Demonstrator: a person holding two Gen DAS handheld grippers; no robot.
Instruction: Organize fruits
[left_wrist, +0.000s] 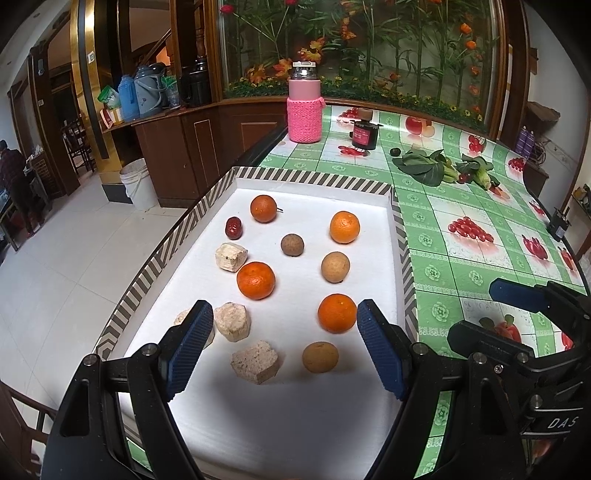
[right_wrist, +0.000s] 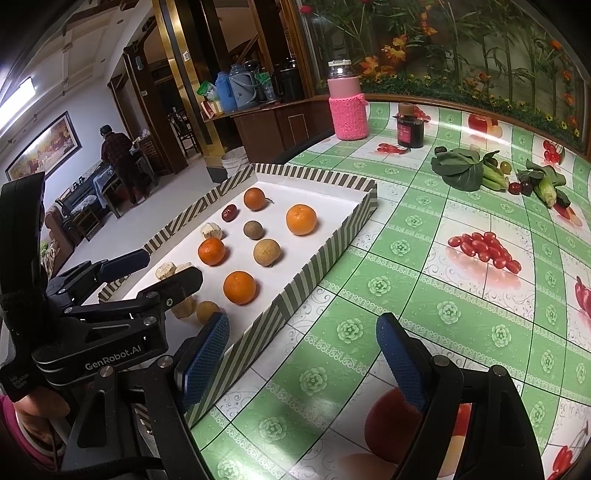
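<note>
A shallow tray with a striped rim (left_wrist: 314, 175) and a white liner sits on the green fruit-print tablecloth (right_wrist: 424, 295). Several oranges lie in it, such as the near one (left_wrist: 337, 313) and the far one (left_wrist: 344, 226). With them are three round brown fruits, one of them in the middle (left_wrist: 335, 267), a small red date (left_wrist: 233, 226) and several pale cut chunks, for example the near one (left_wrist: 255, 362). My left gripper (left_wrist: 284, 317) hovers open over the tray's near end, holding nothing. My right gripper (right_wrist: 303, 328) is open and empty over the cloth, just right of the tray's wall (right_wrist: 314, 280).
A pink knit-covered bottle (left_wrist: 304, 107) and a dark jar (left_wrist: 364, 134) stand at the table's far side. Leafy greens (left_wrist: 424, 166), corn (right_wrist: 546, 190) and small fruits lie at the far right. The table edge drops to tiled floor on the left. A person (right_wrist: 118, 162) stands far off.
</note>
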